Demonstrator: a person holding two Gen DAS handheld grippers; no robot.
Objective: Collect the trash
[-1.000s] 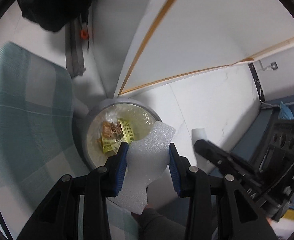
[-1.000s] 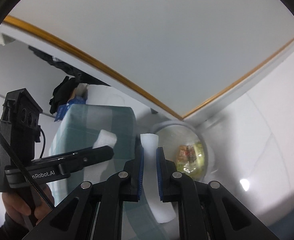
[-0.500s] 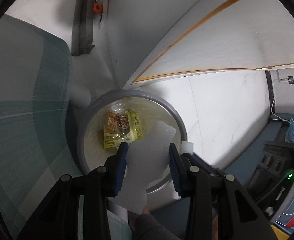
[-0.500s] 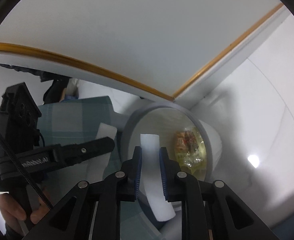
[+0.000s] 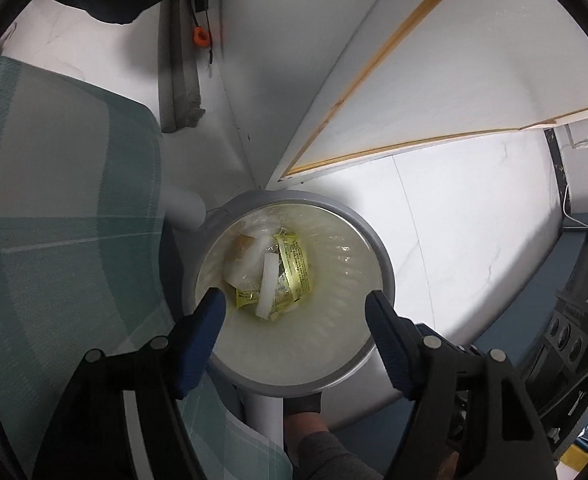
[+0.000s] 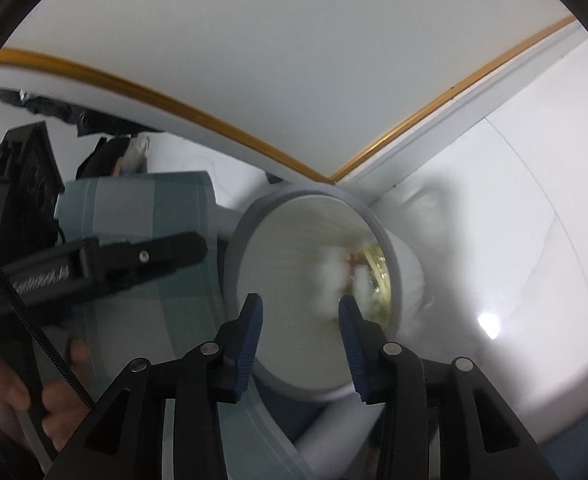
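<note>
A round grey-rimmed trash bin (image 5: 378,248) with a clear liner stands on the floor. At its bottom lie white foam pieces (image 5: 268,280) among yellow wrappers (image 5: 296,266). My left gripper (image 5: 296,302) hangs straight over the bin, its jaws opening, with nothing between the blue pads. In the right wrist view the bin (image 6: 250,224) fills the middle and its contents show as a blur. My right gripper (image 6: 300,306) points into the bin's mouth, jaws opening and empty. The left gripper's black body (image 6: 106,258) and a hand (image 6: 60,412) show at the left there.
A teal checked cloth surface (image 5: 62,240) lies left of the bin. A white board with a wooden edge (image 5: 434,80) leans behind it. White floor tiles (image 5: 474,220) spread to the right. Dark gear (image 5: 574,344) sits at far right.
Both grippers sank toward the bin and opened. The wide foam piece left the left gripper and the foam strip left the right gripper; white foam now lies in the bin.
</note>
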